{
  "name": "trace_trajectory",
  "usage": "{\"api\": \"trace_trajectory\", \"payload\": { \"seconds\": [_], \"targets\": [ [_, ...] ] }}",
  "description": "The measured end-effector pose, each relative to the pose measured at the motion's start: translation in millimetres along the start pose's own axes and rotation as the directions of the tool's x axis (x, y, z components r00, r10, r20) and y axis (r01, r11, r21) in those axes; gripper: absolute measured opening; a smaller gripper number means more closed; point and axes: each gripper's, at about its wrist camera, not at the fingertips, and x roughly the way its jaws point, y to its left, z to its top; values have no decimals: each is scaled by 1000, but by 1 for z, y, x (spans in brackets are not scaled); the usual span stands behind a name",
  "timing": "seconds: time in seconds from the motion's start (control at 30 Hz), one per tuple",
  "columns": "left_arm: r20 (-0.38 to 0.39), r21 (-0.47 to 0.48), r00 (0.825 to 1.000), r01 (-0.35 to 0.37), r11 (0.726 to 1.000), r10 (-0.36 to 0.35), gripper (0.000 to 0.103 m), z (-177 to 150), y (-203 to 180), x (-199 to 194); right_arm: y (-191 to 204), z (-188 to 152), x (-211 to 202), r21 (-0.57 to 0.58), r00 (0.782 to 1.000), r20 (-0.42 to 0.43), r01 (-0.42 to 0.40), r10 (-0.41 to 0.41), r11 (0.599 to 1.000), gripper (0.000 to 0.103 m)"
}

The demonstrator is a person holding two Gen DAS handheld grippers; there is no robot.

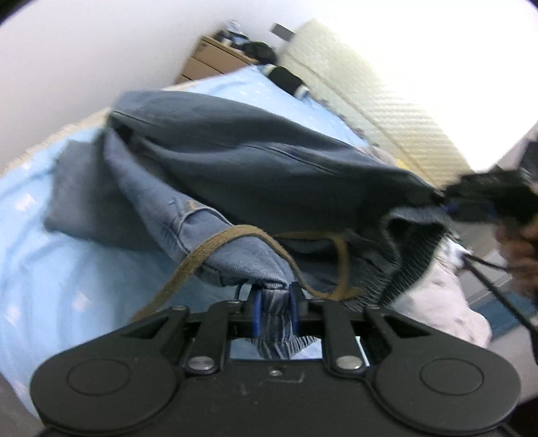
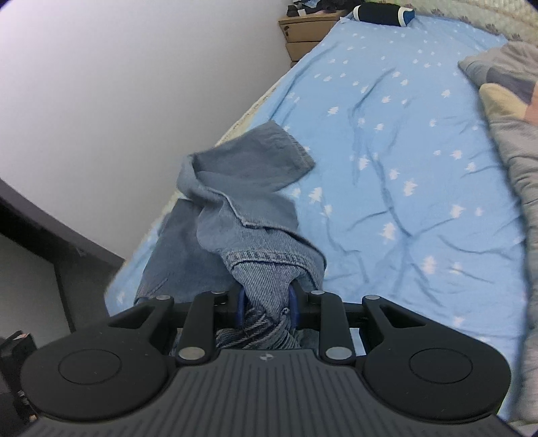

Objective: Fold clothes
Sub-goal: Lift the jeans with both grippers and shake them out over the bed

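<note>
A pair of blue denim jeans (image 1: pixel 235 161) hangs lifted over the light-blue bed sheet (image 1: pixel 43 269). My left gripper (image 1: pixel 275 302) is shut on the waistband end of the jeans, where a tan drawstring (image 1: pixel 201 255) loops out. My right gripper (image 2: pixel 267 304) is shut on another bunch of the jeans (image 2: pixel 242 208); their legs trail down onto the sheet (image 2: pixel 420 168) toward the bed's left edge. The right gripper also shows in the left wrist view (image 1: pixel 447 201), pinching the far end of the waist.
A grey blanket and pillows (image 2: pixel 517 141) lie along the bed's right side. A dark roll (image 2: pixel 380 13) lies at the bed's far end beside a wooden drawer unit (image 2: pixel 306 33). A white wall runs along the left. A white cloth (image 1: pixel 437 302) lies at the right.
</note>
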Motion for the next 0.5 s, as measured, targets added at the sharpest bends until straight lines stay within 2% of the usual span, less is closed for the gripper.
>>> {"api": "trace_trajectory", "payload": {
  "seconds": [0.13, 0.23, 0.37, 0.5],
  "targets": [
    [-51, 42, 997, 61, 997, -58, 14, -23, -36, 15, -20, -10, -7, -32, 997, -17, 71, -72, 997, 24],
    [-85, 61, 994, 81, 995, -76, 14, -32, -59, 34, -37, -13, -13, -76, 993, -25, 115, -118, 990, 24],
    [-107, 86, 992, 76, 993, -67, 14, -48, -98, 60, -72, -9, -17, -119, 990, -25, 138, -142, 983, 23],
    [-109, 108, 992, 69, 992, -58, 14, -63, -144, 100, -116, -3, -20, -164, 991, -31, 120, -127, 979, 23]
  ]
}}
